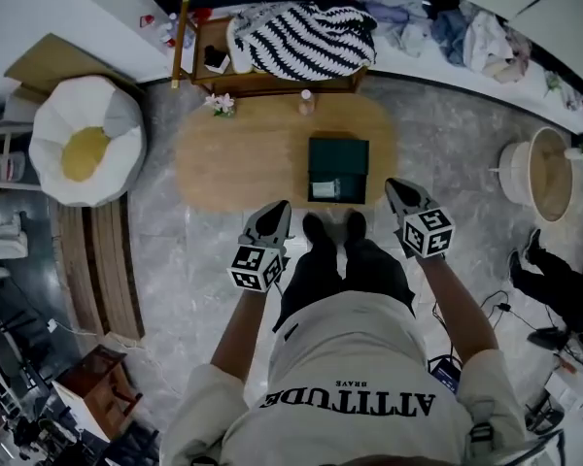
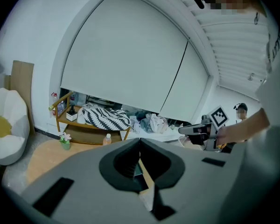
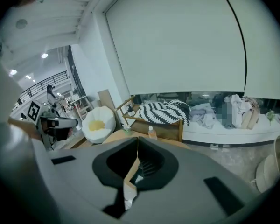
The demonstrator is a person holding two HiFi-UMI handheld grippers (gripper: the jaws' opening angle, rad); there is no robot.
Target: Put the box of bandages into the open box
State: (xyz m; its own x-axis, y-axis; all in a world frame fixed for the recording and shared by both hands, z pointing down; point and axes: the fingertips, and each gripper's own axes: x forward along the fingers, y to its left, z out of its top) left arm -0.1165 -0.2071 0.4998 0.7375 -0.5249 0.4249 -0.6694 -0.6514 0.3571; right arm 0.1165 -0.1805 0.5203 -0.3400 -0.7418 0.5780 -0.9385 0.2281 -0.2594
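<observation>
Left gripper (image 2: 140,143), jaws together, empty

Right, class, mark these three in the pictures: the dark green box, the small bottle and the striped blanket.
dark green box (image 1: 338,155), head view, its dark upper half.
small bottle (image 1: 307,102), head view, its body.
striped blanket (image 1: 306,39), head view, its middle.

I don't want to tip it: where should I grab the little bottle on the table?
Likely the bottle by its body below the cap, coming level from your side: it stands upright at the table's far edge, the shelf close behind.
</observation>
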